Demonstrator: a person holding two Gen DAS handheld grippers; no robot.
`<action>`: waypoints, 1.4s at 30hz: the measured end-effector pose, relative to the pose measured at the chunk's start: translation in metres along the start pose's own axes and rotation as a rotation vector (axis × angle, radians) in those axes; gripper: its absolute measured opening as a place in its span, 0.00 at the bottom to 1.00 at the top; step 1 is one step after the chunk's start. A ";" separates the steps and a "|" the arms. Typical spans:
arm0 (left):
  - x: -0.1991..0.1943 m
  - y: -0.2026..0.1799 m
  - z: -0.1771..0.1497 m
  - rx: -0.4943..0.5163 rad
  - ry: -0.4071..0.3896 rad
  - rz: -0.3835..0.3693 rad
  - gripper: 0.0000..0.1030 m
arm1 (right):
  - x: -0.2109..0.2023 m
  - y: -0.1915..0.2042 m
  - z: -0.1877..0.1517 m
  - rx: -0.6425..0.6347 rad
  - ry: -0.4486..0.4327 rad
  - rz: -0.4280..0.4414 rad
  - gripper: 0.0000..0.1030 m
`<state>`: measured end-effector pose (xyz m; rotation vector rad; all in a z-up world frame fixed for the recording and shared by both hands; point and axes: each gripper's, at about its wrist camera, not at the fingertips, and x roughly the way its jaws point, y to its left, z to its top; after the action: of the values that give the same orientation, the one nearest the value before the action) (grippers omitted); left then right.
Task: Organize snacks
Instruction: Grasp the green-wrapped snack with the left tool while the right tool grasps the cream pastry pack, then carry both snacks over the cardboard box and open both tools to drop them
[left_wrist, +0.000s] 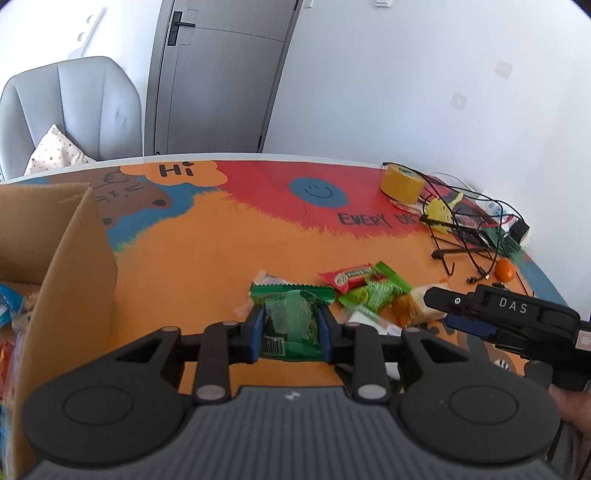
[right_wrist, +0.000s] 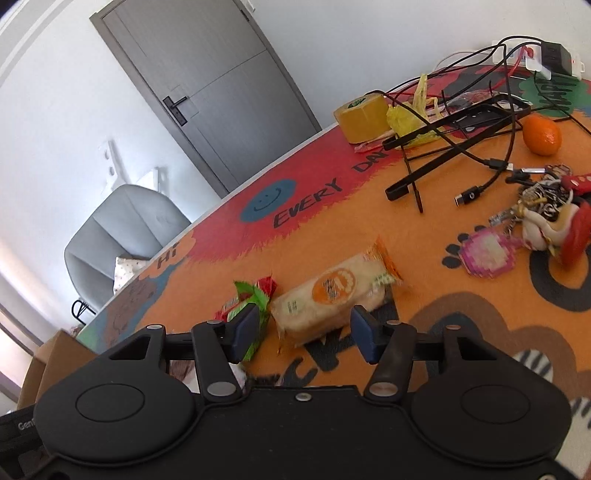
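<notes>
**Two grippers work a pile of snacks beside an open box**

The left gripper (left_wrist: 290, 328) pinches a green packet (left_wrist: 291, 325) between its blue pads, low in the centre of its view, the wrapper creased where the pads press. The hold sits on the near end of the packet, so the free end could sag or slide out on the way to the cardboard box (left_wrist: 70, 258) at the left edge, or catch on the box's raised flap.

In the right wrist view the right gripper (right_wrist: 304, 332) stands spread around a pale bun pack (right_wrist: 332, 299) at lower centre, its pads not yet touching the wrapper. The left pad lies over the red-and-green candies (right_wrist: 247, 306) just beside the bun, and closing from here may trap one of them or nudge the bun askew. The slick, air-filled wrapper might also squirt out of a shallow grip.

The remaining snacks lie in a loose heap on the orange tablecloth (left_wrist: 207, 240), between the two tools. Both work close together, as the right tool shows at the right edge of the left view, and they could knock each other.
</notes>
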<state>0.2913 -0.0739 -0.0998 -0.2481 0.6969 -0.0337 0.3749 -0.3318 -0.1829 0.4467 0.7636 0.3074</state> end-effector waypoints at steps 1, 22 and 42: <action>0.001 0.001 0.002 -0.003 0.000 -0.002 0.28 | 0.003 0.000 0.002 0.001 -0.002 -0.011 0.55; 0.034 0.027 0.023 -0.089 0.005 0.007 0.29 | 0.059 0.029 0.020 -0.175 0.007 -0.213 0.67; -0.005 0.003 0.010 -0.049 -0.021 -0.045 0.29 | -0.005 0.018 -0.004 -0.198 -0.010 -0.224 0.34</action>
<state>0.2938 -0.0679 -0.0902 -0.3111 0.6714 -0.0572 0.3670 -0.3175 -0.1740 0.1738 0.7572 0.1692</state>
